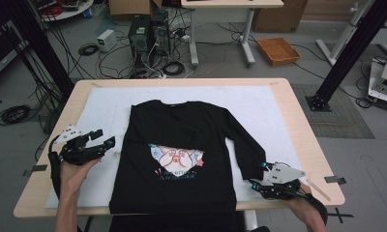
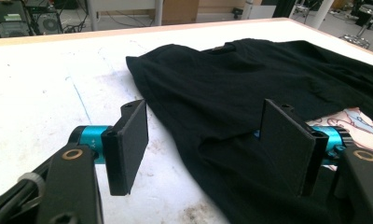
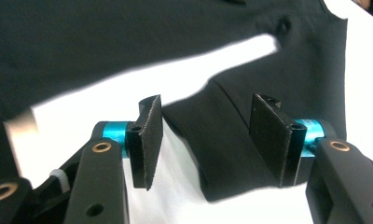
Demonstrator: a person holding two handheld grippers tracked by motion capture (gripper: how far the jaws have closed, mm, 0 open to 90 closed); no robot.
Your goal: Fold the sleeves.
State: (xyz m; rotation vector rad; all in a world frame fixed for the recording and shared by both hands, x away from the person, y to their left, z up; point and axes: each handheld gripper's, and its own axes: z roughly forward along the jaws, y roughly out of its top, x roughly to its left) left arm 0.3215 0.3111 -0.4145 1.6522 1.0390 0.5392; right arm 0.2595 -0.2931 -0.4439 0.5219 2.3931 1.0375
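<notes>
An orange tray sits on the floor beyond the table; I can't make out anything inside it. On the table, a black long-sleeved shirt lies flat on a white mat, cartoon print up. The left gripper is at the shirt's left edge, jaws wide, the hem running between them. The right gripper has its jaws wide around the cuff of the sleeve.
</notes>
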